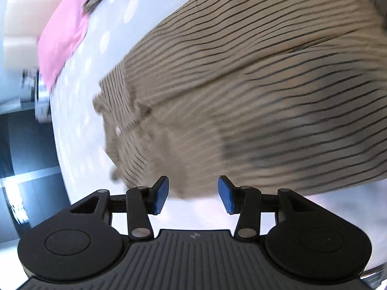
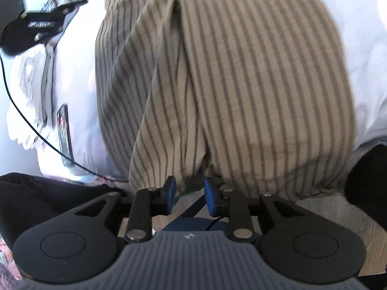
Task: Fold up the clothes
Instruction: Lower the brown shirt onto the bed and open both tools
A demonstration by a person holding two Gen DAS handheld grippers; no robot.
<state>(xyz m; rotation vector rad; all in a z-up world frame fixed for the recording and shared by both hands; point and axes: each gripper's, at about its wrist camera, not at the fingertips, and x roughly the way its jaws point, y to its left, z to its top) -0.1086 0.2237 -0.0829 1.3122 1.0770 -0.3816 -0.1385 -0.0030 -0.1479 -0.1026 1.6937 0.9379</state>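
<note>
Lying on the pale bed [image 1: 79, 111], the striped shirt [image 1: 241, 91] shows one lengthwise fold ridge. Left hand-held gripper [image 1: 193, 194] hovers at its near hem, jaws wide apart, empty. Right hand-held gripper [image 2: 189, 194] sits at the hem, jaws narrowly parted; whether cloth is pinched cannot be told. Folding appears midway; any further fold needs a firm hem grip.

The left gripper [image 1: 193, 194] is black with two blue ridged pads [image 1: 161, 195], round silver screws and a grey ribbed base. The right gripper [image 2: 189, 197] looks the same, with a thin black cable under it.
</note>
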